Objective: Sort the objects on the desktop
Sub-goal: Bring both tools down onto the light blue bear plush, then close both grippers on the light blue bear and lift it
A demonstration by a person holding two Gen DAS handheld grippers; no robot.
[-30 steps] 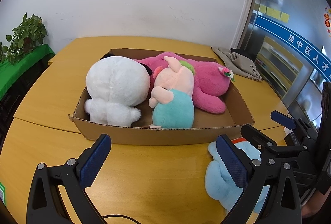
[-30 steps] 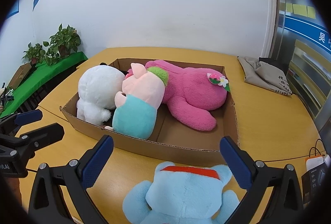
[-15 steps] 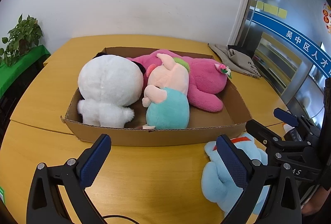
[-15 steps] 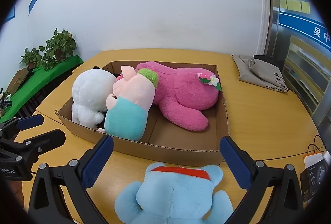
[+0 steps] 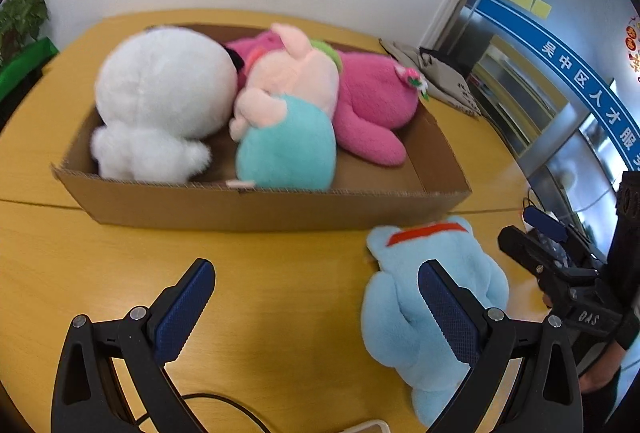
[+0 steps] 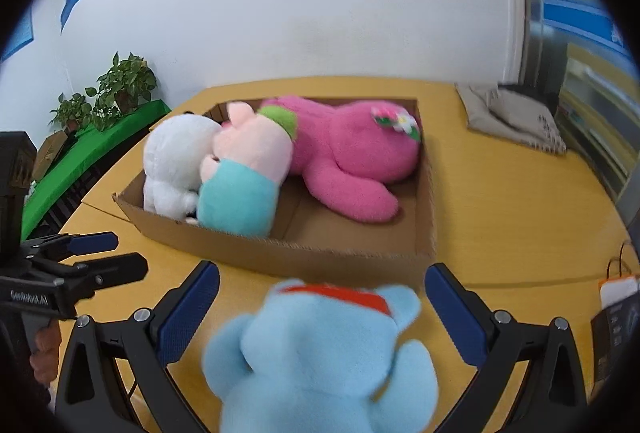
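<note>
A light blue plush toy (image 5: 432, 297) (image 6: 320, 349) with a red collar lies on the wooden table just in front of a cardboard box (image 5: 260, 203) (image 6: 304, 253). In the box lie a white plush (image 5: 160, 101) (image 6: 176, 161), a pink pig plush in teal (image 5: 288, 121) (image 6: 244, 177) and a magenta plush (image 5: 372, 105) (image 6: 352, 157). My right gripper (image 6: 322, 317) is open, its fingers on either side of the blue plush, not touching it. My left gripper (image 5: 316, 317) is open and empty over bare table left of the blue plush.
A grey folded cloth bag (image 5: 440, 77) (image 6: 516, 117) lies at the table's far right. Potted plants (image 6: 116, 89) stand on a green-covered shelf at left. A cable (image 5: 216, 405) and small devices (image 6: 616, 317) lie near the table's front and right edges.
Both grippers have moved forward and lower. The blue plush now sits between the right gripper's fingers, and the box looms larger in both views.
</note>
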